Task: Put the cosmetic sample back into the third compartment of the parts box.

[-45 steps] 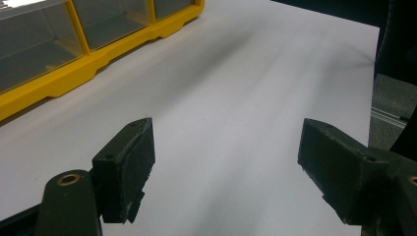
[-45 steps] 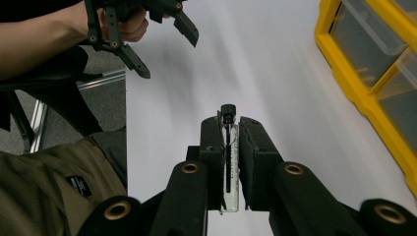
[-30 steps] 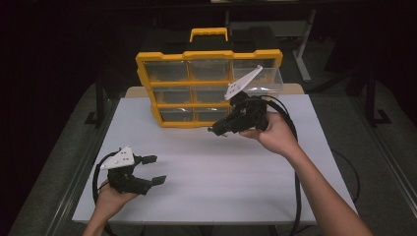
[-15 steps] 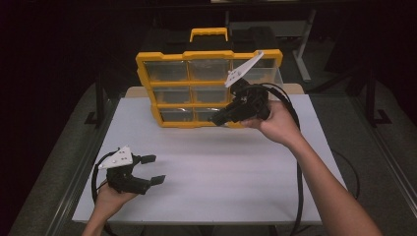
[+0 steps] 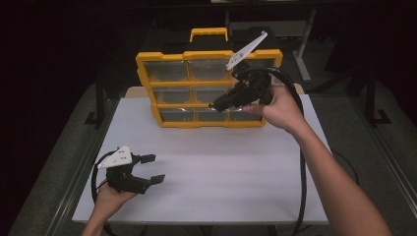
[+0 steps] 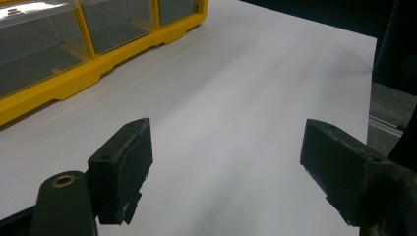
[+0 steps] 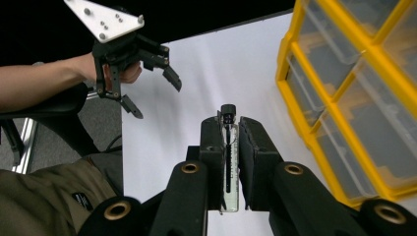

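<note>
A: Two grippers are over the white table (image 5: pixel 211 167). Which one holds something?

B: The right gripper (image 7: pixel 229 129). Its jaws are closed on a small clear tube (image 7: pixel 229 162) with a black cap and a dark stick inside. The tube lies along the jaws, and the cap sticks out a little past the tips.

A: What is this tube exactly?

B: I cannot say for sure. It looks like a thin vial or a pen-like sample, but in the high view it is too small to see.

A: Where is the right gripper (image 5: pixel 216 104) in the high view?

B: It is raised above the table, in front of the yellow organizer box (image 5: pixel 172 123). Its tips point to the left, near the lower middle drawers. I cannot tell if the tips touch the box.

A: How does the box stand?

B: It stands upright at the far edge of the table, with the handle on top and clear drawers facing the person. In the right gripper view the yellow organizer box (image 7: pixel 314 132) is at the right side, with the table under the jaws.

A: And the left gripper (image 5: pixel 150 169)?

B: It rests low near the front left corner of the table, held in the person's left hand (image 5: pixel 110 196). Its jaws stand wide apart with nothing between them. In the left gripper view there is only bare white table (image 6: pixel 236 98) between the two black pads, and a corner of the yellow organizer box (image 6: pixel 74 78) is at the upper left, well apart from the gripper.
</note>
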The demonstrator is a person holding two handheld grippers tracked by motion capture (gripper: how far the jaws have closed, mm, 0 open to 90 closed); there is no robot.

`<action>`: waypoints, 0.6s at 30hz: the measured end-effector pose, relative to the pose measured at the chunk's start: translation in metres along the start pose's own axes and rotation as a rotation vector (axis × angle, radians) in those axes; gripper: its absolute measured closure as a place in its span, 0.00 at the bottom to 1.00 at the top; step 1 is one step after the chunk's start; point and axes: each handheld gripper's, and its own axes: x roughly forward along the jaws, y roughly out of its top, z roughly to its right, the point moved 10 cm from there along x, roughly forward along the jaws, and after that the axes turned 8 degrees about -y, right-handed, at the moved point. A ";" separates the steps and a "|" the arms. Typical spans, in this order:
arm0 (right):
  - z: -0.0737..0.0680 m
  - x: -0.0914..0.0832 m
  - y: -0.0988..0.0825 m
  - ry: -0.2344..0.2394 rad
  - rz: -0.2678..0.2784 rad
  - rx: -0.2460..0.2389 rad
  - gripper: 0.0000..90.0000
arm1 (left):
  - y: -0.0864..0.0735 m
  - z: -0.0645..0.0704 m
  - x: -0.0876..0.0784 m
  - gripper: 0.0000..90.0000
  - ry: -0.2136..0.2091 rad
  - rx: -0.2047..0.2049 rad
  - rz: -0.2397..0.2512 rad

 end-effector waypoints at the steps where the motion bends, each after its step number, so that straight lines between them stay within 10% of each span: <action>1: 0.002 -0.003 0.001 -0.006 0.000 0.003 0.89 | 0.000 0.000 0.000 0.22 0.001 -0.004 0.000; 18: 0.025 -0.026 0.022 -0.040 0.022 0.017 0.89 | 0.000 -0.001 -0.001 0.20 0.000 -0.014 0.002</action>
